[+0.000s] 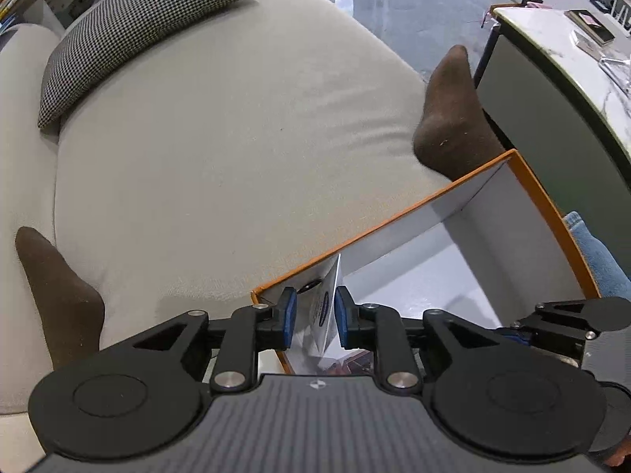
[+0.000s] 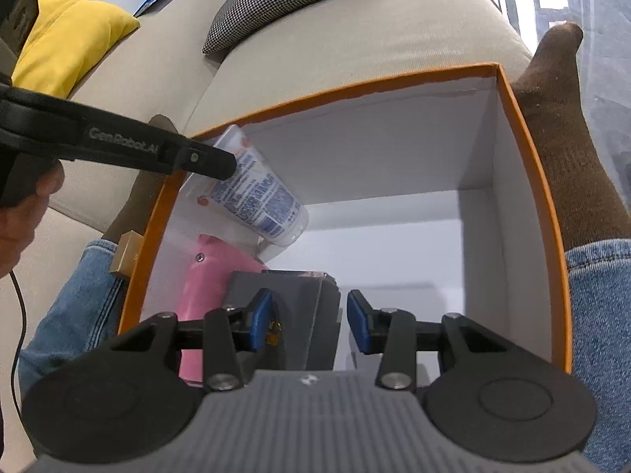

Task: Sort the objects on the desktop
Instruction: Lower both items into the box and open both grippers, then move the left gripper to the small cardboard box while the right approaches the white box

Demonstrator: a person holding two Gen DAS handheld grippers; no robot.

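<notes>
An orange-edged box with white inside (image 2: 524, 181) rests on the person's lap on a sofa; it also shows in the left wrist view (image 1: 524, 181). My left gripper (image 1: 315, 315) is at the box's left corner, its blue pads on either side of a white tube with blue print (image 1: 325, 307), crimped end up. In the right wrist view the tube (image 2: 256, 197) hangs tilted from the left gripper's finger (image 2: 205, 161) inside the box. My right gripper (image 2: 309, 321) is open above a grey block (image 2: 295, 315) and a pink object (image 2: 213, 272) on the box floor.
A houndstooth cushion (image 1: 130, 35) and a yellow cushion (image 2: 67, 39) lie on the beige sofa (image 1: 236, 138). The person's brown-socked feet (image 1: 453, 118) flank the box. A small gold box (image 2: 126, 252) sits on the left knee. A marble table (image 1: 572, 51) with small items stands at the right.
</notes>
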